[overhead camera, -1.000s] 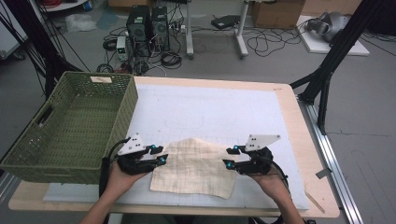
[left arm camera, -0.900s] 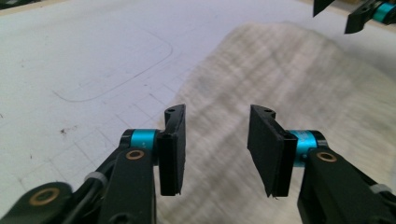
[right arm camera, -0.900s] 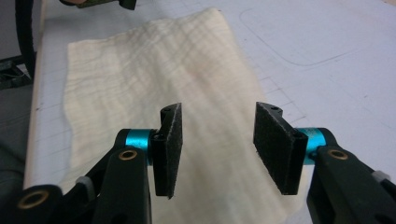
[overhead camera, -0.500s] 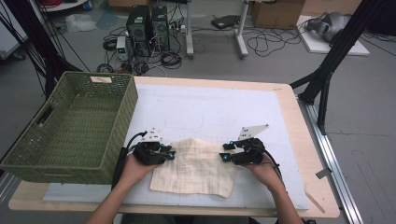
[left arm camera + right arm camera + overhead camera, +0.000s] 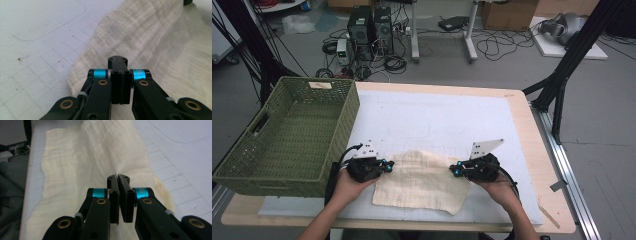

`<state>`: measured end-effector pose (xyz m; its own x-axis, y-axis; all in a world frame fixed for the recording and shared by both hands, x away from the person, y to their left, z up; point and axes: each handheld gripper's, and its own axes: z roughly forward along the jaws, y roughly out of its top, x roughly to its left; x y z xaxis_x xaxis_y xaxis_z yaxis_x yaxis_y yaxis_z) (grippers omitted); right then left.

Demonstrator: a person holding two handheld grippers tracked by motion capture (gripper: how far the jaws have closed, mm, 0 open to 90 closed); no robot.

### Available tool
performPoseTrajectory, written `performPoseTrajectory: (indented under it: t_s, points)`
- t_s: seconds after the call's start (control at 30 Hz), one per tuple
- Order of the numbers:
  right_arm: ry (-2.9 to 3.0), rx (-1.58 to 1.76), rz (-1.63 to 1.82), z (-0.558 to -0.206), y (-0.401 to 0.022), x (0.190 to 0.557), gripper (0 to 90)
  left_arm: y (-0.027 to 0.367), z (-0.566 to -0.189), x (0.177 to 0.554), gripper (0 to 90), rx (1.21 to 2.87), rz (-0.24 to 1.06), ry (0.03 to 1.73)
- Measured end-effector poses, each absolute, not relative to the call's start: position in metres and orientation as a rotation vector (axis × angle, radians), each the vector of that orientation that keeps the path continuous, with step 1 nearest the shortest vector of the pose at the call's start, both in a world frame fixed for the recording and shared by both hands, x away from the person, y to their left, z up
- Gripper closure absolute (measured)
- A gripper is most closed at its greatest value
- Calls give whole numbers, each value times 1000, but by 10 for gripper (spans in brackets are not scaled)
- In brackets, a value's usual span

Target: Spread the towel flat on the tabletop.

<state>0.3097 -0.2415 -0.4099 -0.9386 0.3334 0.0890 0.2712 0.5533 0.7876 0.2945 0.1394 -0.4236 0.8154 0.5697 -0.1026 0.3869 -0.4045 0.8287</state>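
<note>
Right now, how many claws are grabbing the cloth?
2. The left claw pinches the cream cloth at its left edge, beside the green basket. The right claw pinches its right edge.

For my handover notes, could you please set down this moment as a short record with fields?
surface: white gridded mat on a wooden table
cloth: cream cloth, lying mostly flat near the front edge
left gripper: at the cloth's left far corner, jaws just closed, pinching the cloth edge
right gripper: at the cloth's right far corner, jaws just closed on the cloth
basket: green woven basket at the left, nothing visible inside
</note>
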Motion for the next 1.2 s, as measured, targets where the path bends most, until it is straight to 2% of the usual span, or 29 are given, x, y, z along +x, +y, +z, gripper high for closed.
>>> performPoseTrajectory:
  t_s: [0.2, 0.4, 0.7, 0.77, 0.83, 0.9, 1.0, 1.2]
  points:
    - [2743, 480, 1324, -414, -239, 287, 875, 145, -421, 275, 898, 2060, 232, 664]
    - [2812, 460, 1263, -431, -235, 270, 874, 143, -415, 273, 891, 2041, 208, 634]
    - [2828, 447, 1254, -436, -234, 264, 872, 123, -402, 306, 484, 1937, 238, 704]
    - [2830, 446, 1258, -436, -234, 263, 870, 117, -407, 311, 453, 1965, 219, 714]
    - [2829, 444, 1261, -435, -235, 263, 868, 112, -414, 314, 484, 2015, 165, 707]
    - [2825, 443, 1259, -434, -236, 263, 863, 108, -421, 313, 644, 2068, 127, 684]
    - [2825, 435, 1261, -429, -236, 264, 843, 107, -430, 311, 826, 2115, 103, 660]
    - [2761, 435, 1323, -407, -236, 272, 761, 110, -435, 301, 868, 2118, 123, 626]
